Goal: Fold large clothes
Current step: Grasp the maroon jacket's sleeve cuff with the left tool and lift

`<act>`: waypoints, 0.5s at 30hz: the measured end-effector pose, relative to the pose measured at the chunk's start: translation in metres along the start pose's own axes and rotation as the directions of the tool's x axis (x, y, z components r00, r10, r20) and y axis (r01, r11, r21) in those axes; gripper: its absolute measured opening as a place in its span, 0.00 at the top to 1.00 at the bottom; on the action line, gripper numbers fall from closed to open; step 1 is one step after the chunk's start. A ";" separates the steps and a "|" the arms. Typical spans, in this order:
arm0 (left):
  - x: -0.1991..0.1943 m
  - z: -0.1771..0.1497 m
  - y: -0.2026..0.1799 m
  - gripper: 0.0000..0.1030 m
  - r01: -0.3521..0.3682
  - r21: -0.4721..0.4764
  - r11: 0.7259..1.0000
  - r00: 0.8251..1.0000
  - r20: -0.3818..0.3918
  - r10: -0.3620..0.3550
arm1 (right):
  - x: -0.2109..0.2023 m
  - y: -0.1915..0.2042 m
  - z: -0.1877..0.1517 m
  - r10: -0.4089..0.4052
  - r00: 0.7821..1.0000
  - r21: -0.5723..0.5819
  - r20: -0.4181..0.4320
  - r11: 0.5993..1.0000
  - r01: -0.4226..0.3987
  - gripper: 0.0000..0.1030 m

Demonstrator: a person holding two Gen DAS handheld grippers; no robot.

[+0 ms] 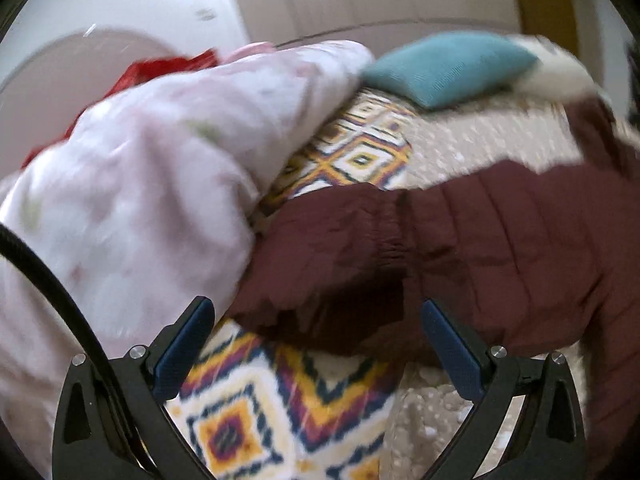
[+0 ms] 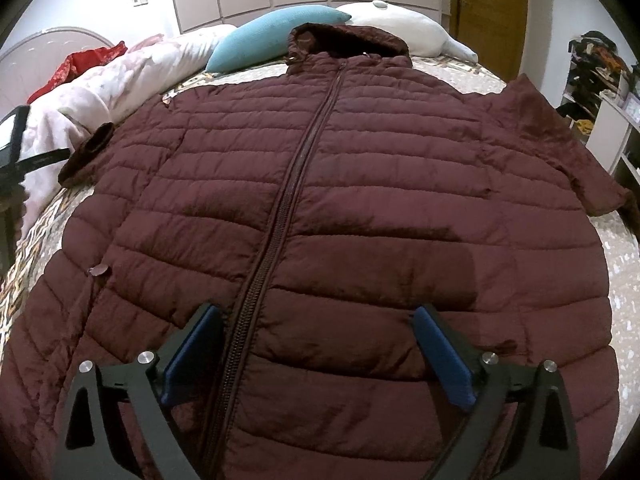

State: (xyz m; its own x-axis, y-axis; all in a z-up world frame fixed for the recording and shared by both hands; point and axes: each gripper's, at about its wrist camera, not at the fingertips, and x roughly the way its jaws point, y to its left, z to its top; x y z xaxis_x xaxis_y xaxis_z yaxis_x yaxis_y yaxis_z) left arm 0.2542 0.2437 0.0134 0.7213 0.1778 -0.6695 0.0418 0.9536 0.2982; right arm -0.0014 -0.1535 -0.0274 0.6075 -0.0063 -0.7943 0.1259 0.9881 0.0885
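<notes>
A dark maroon quilted hooded jacket (image 2: 360, 200) lies front up on the bed, zip closed, hood toward the pillows and both sleeves spread out. My right gripper (image 2: 316, 320) hovers open over its lower front, with the zip (image 2: 280, 220) running between the fingers; the pads grip nothing. In the blurred left wrist view, my left gripper (image 1: 318, 314) is open just short of the left sleeve's gathered cuff (image 1: 332, 268). The cuff lies ahead of the fingertips and is not pinched. That same cuff (image 2: 86, 152) shows at the jacket's left side in the right wrist view.
The bed has a diamond-patterned cover (image 1: 280, 408). A pale pink floral duvet (image 1: 140, 168) is bunched close to the left of the sleeve, with red cloth (image 2: 80, 64) behind it. A teal pillow (image 2: 264, 36) and a white pillow (image 2: 404, 28) sit at the head. Shelves (image 2: 608, 96) stand at right.
</notes>
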 end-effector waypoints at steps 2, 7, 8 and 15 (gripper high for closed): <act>0.013 0.003 -0.007 0.04 -0.016 0.047 0.999 1.000 -0.012 0.016 | 0.001 0.000 0.000 0.000 1.000 -0.002 0.000 1.000 0.000 0.01; 0.049 0.009 -0.009 0.66 0.004 0.043 0.999 0.995 -0.102 0.001 | 0.002 0.001 0.000 -0.001 1.000 -0.007 -0.003 1.000 0.001 0.00; 0.057 0.010 -0.005 0.84 0.018 0.014 1.000 0.991 -0.132 -0.016 | 0.003 0.002 0.000 -0.004 1.000 -0.010 -0.003 1.000 0.004 0.00; 0.031 0.019 0.018 0.96 0.022 -0.140 0.990 0.996 -0.085 -0.034 | 0.004 0.006 -0.001 -0.028 1.000 -0.030 -0.008 0.999 0.028 0.00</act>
State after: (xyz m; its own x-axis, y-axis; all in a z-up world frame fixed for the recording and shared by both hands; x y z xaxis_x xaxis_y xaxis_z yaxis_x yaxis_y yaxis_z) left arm 0.2909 0.2621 0.0108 0.6579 0.1654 -0.7347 -0.0395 0.9818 0.1856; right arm 0.0008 -0.1479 -0.0312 0.5970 -0.0330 -0.8016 0.1194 0.9917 0.0481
